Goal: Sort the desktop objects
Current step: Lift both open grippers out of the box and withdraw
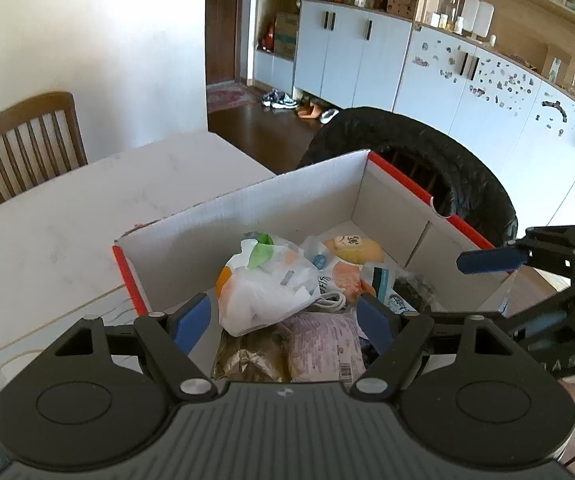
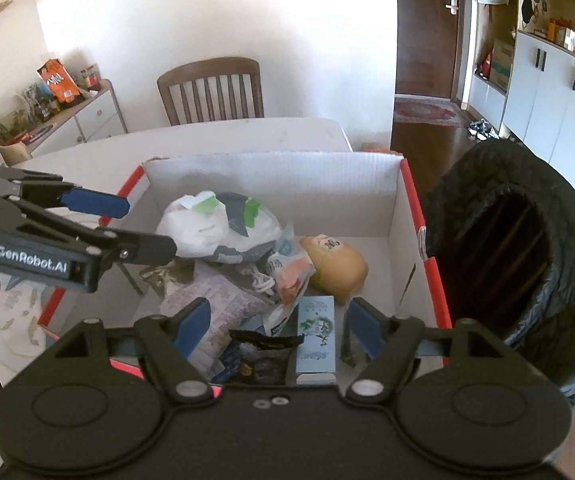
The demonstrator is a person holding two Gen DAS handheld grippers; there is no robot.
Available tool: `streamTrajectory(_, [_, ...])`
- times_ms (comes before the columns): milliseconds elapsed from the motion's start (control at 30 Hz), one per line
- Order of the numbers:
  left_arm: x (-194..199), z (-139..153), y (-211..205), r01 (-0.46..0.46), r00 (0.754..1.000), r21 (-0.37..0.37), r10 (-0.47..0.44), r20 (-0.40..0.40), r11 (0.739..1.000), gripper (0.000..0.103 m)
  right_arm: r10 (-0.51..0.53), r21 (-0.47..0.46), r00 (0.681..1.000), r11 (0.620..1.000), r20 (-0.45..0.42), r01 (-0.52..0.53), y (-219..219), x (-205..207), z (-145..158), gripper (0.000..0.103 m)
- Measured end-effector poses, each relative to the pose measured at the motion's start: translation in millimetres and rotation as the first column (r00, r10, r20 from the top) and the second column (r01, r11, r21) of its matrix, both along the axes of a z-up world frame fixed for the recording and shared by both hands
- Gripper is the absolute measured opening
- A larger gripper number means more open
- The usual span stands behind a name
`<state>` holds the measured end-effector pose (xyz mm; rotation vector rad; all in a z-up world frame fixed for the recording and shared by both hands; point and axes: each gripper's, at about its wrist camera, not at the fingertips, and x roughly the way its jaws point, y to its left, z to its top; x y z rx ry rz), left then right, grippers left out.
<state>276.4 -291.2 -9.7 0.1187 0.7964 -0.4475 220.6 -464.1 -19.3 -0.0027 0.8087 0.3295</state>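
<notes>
A white cardboard box with red edges (image 1: 287,196) (image 2: 271,176) sits on the table and holds several items: a white plastic bag (image 1: 267,288) (image 2: 215,224), a yellow bun in wrapper (image 1: 355,248) (image 2: 339,268), a pale purple packet (image 1: 323,344) (image 2: 215,300), a light blue carton (image 2: 316,336) and a dark packet (image 2: 259,360). My left gripper (image 1: 283,320) is open above the box's near side, over the white bag and purple packet. My right gripper (image 2: 277,324) is open and empty above the blue carton and dark packet.
A black-lined bin (image 1: 427,160) (image 2: 527,248) stands just past the box's right side. The white table (image 1: 67,216) stretches left, with a wooden chair (image 1: 27,140) (image 2: 211,92) behind it. Cabinets line the far wall (image 1: 407,68).
</notes>
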Motion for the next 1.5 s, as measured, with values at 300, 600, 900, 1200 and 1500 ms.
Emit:
streamTrajectory(300, [-22.4,10.4,9.0,-0.033,0.999,-0.023,0.033,0.017,0.999,0.088,-0.009,0.031,0.999,1.0,0.038,0.007,-1.6,-13.5,12.3,0.082])
streamTrajectory(600, [-42.9,15.4,16.6,-0.043,0.999,-0.065,0.044,0.023,0.997,0.102,-0.022,0.049,0.998,0.999,0.059,0.019,0.0,-28.3,18.8,0.085])
streamTrajectory(900, [-67.1,21.4,28.9,-0.048,0.998,-0.07,0.051,0.048,0.996,0.103,-0.072,0.082,0.991,0.995,0.109,0.063,6.2,-50.6,22.5,0.096])
streamTrajectory(1200, [-94.1,29.5,50.2,-0.034,0.996,-0.074,0.04,0.082,0.997,0.103,-0.121,0.092,0.98,0.99,0.16,0.107,27.5,-73.9,34.2,0.102])
streamTrajectory(1500, [-111.6,29.7,70.4,-0.017,0.998,-0.091,0.023,0.062,0.996,0.103,-0.169,0.089,0.971,0.984,0.17,0.156,49.5,-91.7,38.2,0.102])
